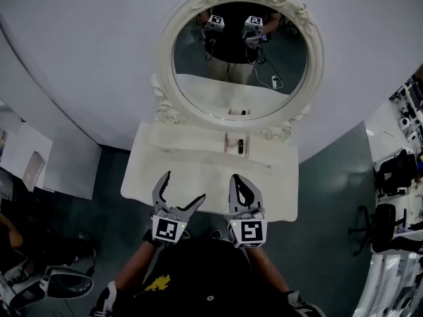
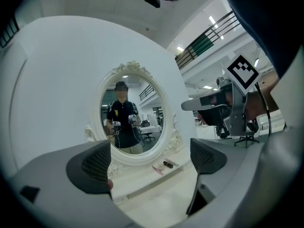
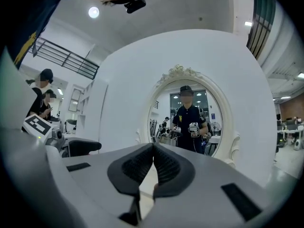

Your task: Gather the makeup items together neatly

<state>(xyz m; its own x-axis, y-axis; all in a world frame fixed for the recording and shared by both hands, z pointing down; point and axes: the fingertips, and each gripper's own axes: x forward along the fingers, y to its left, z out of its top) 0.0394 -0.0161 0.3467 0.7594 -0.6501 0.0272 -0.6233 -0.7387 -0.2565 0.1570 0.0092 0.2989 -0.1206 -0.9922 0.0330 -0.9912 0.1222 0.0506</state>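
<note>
Glossy white vanity tabletop [image 1: 198, 167]: nearest, well short of the mirror, the left gripper [image 1: 184, 187] has its dark ribbed pads apart and empty, while the right gripper [image 1: 241, 180] has its pads pressed together on nothing. Slim makeup sticks [image 1: 236, 145], pink and black, lie at the foot of the oval mirror [image 1: 241, 51] with its carved rose frame.
</note>
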